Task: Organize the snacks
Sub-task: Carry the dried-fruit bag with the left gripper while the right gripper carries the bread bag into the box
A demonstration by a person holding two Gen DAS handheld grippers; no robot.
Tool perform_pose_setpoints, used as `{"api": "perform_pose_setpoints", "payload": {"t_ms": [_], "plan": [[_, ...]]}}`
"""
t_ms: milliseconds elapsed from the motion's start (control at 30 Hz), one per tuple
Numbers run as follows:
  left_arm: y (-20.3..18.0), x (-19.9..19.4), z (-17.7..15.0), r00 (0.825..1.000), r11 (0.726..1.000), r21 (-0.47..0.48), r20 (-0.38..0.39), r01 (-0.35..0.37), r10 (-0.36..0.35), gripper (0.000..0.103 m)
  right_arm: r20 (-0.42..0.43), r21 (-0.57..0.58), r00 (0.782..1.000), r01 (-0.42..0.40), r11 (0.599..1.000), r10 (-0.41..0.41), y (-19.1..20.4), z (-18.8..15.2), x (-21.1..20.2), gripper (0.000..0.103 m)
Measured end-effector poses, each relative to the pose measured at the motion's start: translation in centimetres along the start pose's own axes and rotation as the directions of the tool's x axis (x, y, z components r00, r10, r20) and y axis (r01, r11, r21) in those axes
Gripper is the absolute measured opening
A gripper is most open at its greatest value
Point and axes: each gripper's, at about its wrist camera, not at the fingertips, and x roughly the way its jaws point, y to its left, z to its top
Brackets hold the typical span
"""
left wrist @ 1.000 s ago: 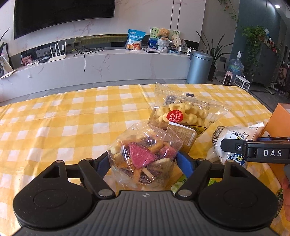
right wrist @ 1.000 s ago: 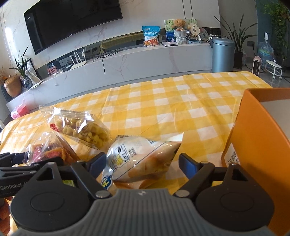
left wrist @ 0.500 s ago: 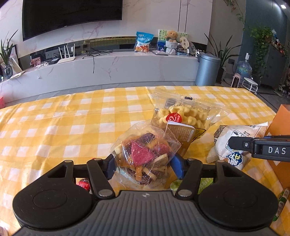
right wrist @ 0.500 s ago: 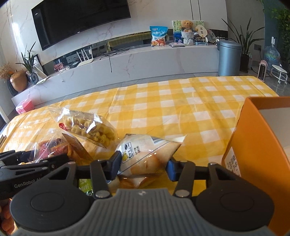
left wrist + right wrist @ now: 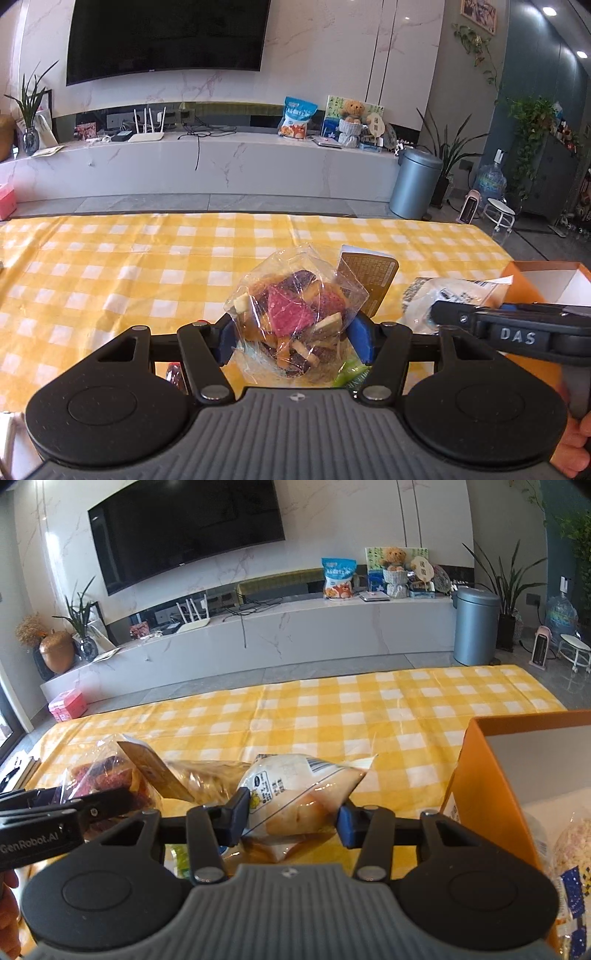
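My left gripper [image 5: 293, 341] is shut on a clear bag of mixed vegetable chips [image 5: 295, 314], pink and purple pieces inside, held above the yellow checked tablecloth [image 5: 110, 273]. My right gripper [image 5: 291, 818] is shut on a white bread bag [image 5: 295, 794] and holds it lifted, just left of the orange box [image 5: 480, 775]. The bread bag also shows in the left wrist view [image 5: 443, 295], with the right gripper [image 5: 517, 332] beside it. The chips bag shows at the left of the right wrist view [image 5: 107, 775].
The orange box [image 5: 546, 277] stands open at the right and holds several wrapped snacks [image 5: 569, 849]. A clear bag of puffed snacks [image 5: 207, 779] lies behind the grippers. A green packet [image 5: 351, 373] lies under my left gripper. A TV counter and a bin stand beyond the table.
Both grippers closed on their bags and lifted them off the cloth. The view has risen and the puffed snack bag has dropped behind the held bags.
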Motion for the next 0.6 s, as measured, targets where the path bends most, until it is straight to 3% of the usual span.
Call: {"api": "perform_pose_setpoints", "payload": {"t_ms": [367,600], "plan": [[-3.2,-6.1,0.1,1.000,1.000,-0.007,0.005,-0.007,0.007,0.069,0.045,-0.037,0.996,-0.075,0.997,0.076,0.5,-0.9,-7.7,0.046],[-5.8,-8.7,0.1,0.999,0.999,0.021,0.022,0.041,-0.042,0.069,0.056,-0.049,0.991,-0.122,0.991,0.125,-1.2,-0.7,-12.5,0.046]]}}
